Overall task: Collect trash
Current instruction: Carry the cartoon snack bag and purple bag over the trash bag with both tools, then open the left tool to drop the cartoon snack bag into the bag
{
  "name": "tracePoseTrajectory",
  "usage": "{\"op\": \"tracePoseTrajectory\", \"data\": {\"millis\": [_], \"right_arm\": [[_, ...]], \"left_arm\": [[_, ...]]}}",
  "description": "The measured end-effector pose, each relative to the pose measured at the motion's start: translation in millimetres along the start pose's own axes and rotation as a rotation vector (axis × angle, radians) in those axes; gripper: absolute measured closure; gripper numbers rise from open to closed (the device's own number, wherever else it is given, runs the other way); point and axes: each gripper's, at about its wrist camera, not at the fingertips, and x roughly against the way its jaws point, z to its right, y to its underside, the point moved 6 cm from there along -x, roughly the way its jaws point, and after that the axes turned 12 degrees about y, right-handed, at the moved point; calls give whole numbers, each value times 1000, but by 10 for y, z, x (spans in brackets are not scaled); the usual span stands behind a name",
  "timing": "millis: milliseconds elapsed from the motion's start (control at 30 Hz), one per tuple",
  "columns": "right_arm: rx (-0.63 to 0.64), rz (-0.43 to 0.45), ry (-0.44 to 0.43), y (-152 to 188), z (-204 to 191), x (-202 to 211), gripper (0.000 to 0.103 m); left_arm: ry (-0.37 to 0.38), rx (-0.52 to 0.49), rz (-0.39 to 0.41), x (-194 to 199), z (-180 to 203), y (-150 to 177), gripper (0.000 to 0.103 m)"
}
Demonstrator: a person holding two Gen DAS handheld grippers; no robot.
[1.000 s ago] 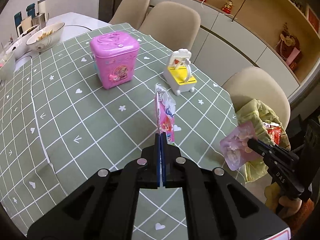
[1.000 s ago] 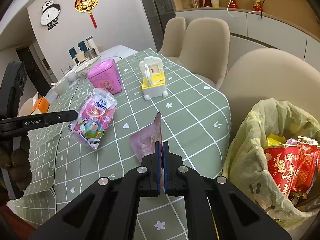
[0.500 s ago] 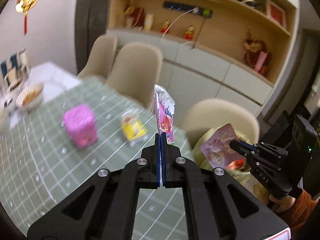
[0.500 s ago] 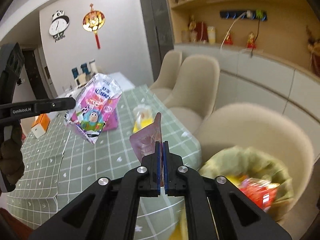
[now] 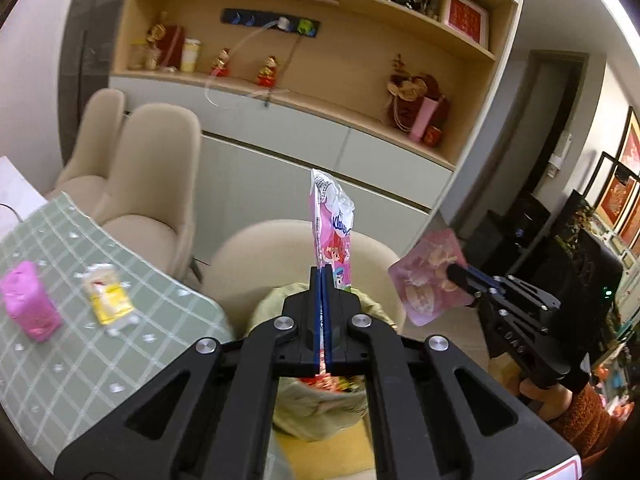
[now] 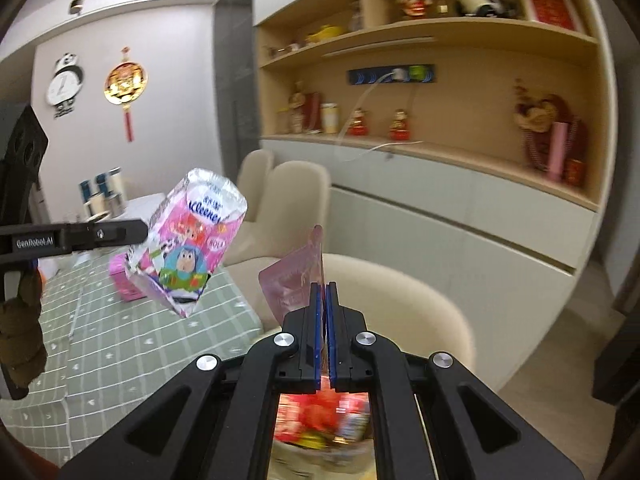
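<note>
The left gripper (image 5: 322,276) is pointing forward and slightly downward, its fingers (image 5: 329,280) pressing together on a thin wrapper. The right gripper (image 6: 325,292) is angling likewise, fingers (image 6: 332,300) clamping a flat sachet. A gloved hand (image 6: 20,332) is gripping the left handle.

Pink tissue wrapper (image 5: 334,236) and pink pouch (image 5: 428,280) held above the yellowish trash bag (image 5: 320,412).
</note>
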Motion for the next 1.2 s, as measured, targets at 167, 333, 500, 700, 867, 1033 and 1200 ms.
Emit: {"op": "tracePoseTrajectory", "data": {"millis": [167, 333, 500, 700, 867, 1033, 1200], "right_arm": [[-53, -27, 43, 116, 359, -103, 98], [-100, -75, 58, 312, 551, -274, 98], [-126, -127, 58, 511, 601, -438, 98], [-147, -173, 49, 629, 590, -625, 98], [-149, -190, 32, 666, 520, -730, 98], [-147, -203, 2, 682, 421, -841, 98], [-133, -210, -28, 645, 255, -926, 98]], "left_arm": [[61, 121, -148, -729, -157, 263, 102], [62, 188, -301, -1315, -307, 625, 102], [42, 158, -423, -1663, -270, 958, 102], [26, 125, -472, -1837, -289, 1081, 102], [18, 91, -456, -1775, -259, 1015, 99], [2, 78, -434, -1659, -296, 927, 87], [-22, 84, -357, -1427, -380, 801, 73]]}}
